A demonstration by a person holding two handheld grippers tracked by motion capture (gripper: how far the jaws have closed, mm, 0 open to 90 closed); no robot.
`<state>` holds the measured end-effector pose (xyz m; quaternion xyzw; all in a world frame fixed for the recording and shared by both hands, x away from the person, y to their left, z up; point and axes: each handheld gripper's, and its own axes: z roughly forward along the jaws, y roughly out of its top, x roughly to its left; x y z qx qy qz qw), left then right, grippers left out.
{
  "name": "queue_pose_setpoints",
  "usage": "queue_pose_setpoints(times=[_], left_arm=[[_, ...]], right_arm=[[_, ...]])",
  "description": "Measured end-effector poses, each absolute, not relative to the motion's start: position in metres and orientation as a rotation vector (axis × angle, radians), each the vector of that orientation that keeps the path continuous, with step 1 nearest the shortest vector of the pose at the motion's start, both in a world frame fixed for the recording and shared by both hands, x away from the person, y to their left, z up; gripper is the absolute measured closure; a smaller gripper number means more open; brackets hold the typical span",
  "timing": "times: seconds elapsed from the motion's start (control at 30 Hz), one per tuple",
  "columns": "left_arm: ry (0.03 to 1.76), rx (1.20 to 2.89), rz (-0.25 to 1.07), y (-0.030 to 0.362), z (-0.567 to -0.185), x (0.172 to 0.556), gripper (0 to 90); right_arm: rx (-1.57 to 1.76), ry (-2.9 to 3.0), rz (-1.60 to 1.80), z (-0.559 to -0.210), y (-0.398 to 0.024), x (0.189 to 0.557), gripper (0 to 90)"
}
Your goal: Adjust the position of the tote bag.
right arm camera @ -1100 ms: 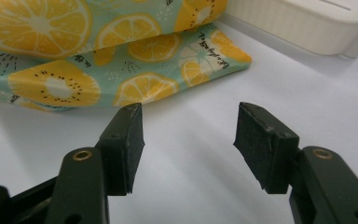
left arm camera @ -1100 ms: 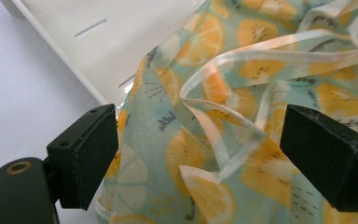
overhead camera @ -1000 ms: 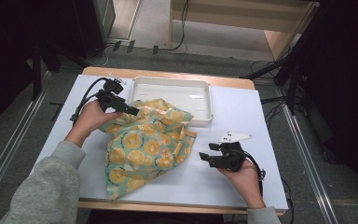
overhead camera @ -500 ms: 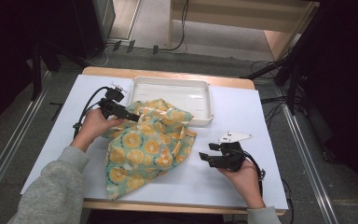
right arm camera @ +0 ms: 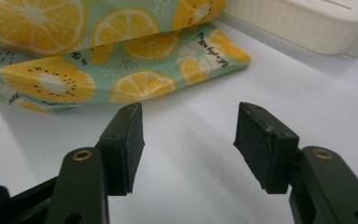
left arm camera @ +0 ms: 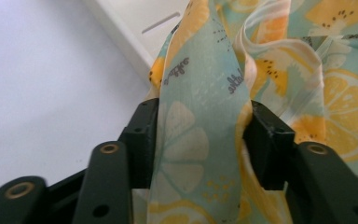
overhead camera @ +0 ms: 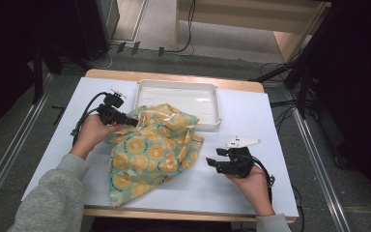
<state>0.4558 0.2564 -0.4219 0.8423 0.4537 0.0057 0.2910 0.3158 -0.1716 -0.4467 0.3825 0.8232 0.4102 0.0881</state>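
A cloth (overhead camera: 149,150) printed with orange slices on pale green lies crumpled on the white table, and its far edge reaches into a white tray (overhead camera: 178,84). My left gripper (overhead camera: 133,122) is at the cloth's upper left edge. In the left gripper view a raised fold of the cloth (left arm camera: 200,93) stands between the jaws of my left gripper (left arm camera: 198,140), which have just been closing; the fold reaches both pads but looks unsqueezed. My right gripper (overhead camera: 212,163) rests to the right of the cloth, open, with nothing between its fingers (right arm camera: 189,135). The cloth's corner (right arm camera: 42,79) lies just ahead of it.
The tray (right arm camera: 298,23) stands at the back middle of the table, beside the left gripper in its own view (left arm camera: 121,32). Bare white tabletop (overhead camera: 251,183) surrounds the right gripper. Cables and dark stands sit on the floor beyond the table.
My left gripper has sunk and shifted left to the cloth's upper left edge, and its jaws have narrowed around a fold. The right gripper has stayed put.
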Motion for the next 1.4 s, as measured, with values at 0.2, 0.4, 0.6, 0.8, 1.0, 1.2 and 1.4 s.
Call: queue_pose_setpoints(times=[0.2,0.4,0.6,0.8,1.0,1.2,1.4], left_arm=[[1.216,2.25,-0.048,0.26,-0.421,0.455,67.7],[1.179,2.243,-0.087,0.261,-0.415,0.45,87.7],[1.137,2.217,-0.123,0.261,-0.401,0.443,89.9],[1.092,2.173,-0.14,0.263,-0.384,0.434,90.0],[1.032,2.155,-0.137,0.255,-0.363,0.419,90.0],[0.977,2.142,-0.124,0.243,-0.346,0.399,90.0],[0.952,2.14,-0.064,0.23,-0.334,0.375,90.0]], right_arm=[[1.137,2.449,1.22,-0.447,-0.172,0.316,43.8],[1.14,2.437,1.229,-0.446,-0.172,0.315,44.0],[1.139,2.435,1.232,-0.446,-0.172,0.315,44.2],[1.139,2.43,1.241,-0.445,-0.173,0.315,44.6],[1.141,2.423,1.25,-0.444,-0.173,0.315,44.7],[1.14,2.415,1.247,-0.442,-0.173,0.314,44.7],[1.142,2.398,1.255,-0.441,-0.175,0.314,44.8]])
